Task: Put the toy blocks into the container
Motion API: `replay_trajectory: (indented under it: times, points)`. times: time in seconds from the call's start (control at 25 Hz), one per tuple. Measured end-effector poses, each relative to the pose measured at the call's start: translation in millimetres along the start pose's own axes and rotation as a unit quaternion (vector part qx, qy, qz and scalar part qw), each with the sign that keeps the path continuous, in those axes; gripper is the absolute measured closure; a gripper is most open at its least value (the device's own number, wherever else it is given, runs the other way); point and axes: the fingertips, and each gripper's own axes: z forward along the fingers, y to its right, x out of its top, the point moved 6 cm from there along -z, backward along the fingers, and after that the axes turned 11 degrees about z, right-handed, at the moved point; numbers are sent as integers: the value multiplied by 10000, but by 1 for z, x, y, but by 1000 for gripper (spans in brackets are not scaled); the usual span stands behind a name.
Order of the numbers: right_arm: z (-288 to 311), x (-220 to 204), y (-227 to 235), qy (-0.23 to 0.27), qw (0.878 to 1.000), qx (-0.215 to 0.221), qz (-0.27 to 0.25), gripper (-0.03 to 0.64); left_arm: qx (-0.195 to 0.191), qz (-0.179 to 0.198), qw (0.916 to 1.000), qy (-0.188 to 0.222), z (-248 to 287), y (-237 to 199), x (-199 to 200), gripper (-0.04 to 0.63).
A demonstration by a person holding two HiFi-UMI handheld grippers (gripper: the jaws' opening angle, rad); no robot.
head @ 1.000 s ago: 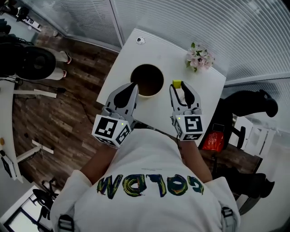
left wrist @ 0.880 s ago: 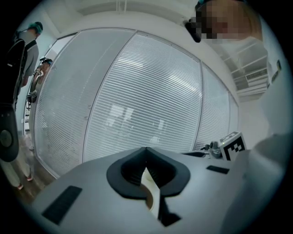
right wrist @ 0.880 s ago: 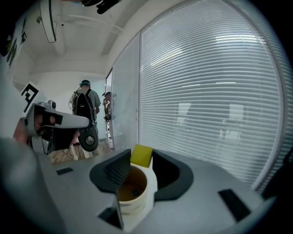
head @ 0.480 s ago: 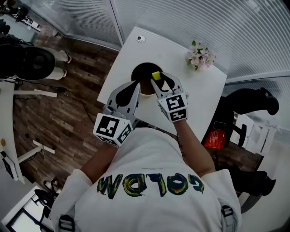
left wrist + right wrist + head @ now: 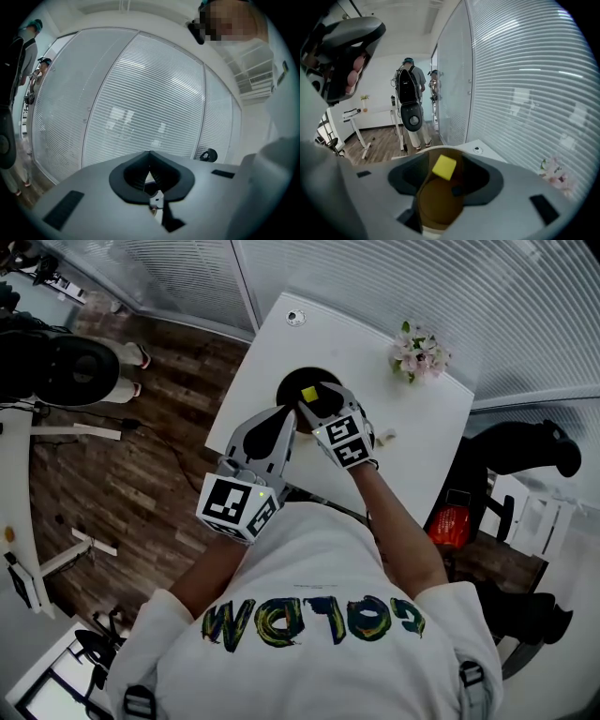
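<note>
A yellow toy block (image 5: 308,393) (image 5: 444,167) sits tilted between my right gripper's (image 5: 317,404) (image 5: 446,174) jaws, directly over the round brown container (image 5: 292,390) (image 5: 439,206) on the white table (image 5: 375,381). These jaws have just been opening, and the pads no longer press the block on both sides. My left gripper (image 5: 282,416) (image 5: 150,157) hovers at the container's near left rim, shut and empty. Its fingertips meet in the left gripper view.
A small bunch of pink flowers (image 5: 419,351) stands at the table's far right corner, and a small round fitting (image 5: 296,318) lies at the far left corner. A small pale object (image 5: 385,437) lies right of my right gripper. A person (image 5: 409,101) stands by the glass wall.
My right gripper has swung left and down from beside the container to over its mouth, carrying the yellow block, and its jaws have spread. The left gripper has stayed put.
</note>
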Motion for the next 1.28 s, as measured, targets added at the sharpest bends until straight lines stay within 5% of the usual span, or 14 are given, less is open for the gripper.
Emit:
replay_trajectory:
  times: [0.24,0.48,0.92,1.28]
  points:
    - [-16,-4,6,163,9995,-153,218,393,-37,22,10000,-29,-1,-1,-1,586]
    - [-66,-10,29,478,9945,-792,487,404,-281,33,9996,-60,8,7,-2,586]
    - [-182,-37,75,977,9641,-2212,1097,413,-1221,147,9923,-170,57,52,-4,586]
    - [-179,-76,104,832,9545,-2489,1414,413,-1310,194,9908,-266,65,61,-7,586]
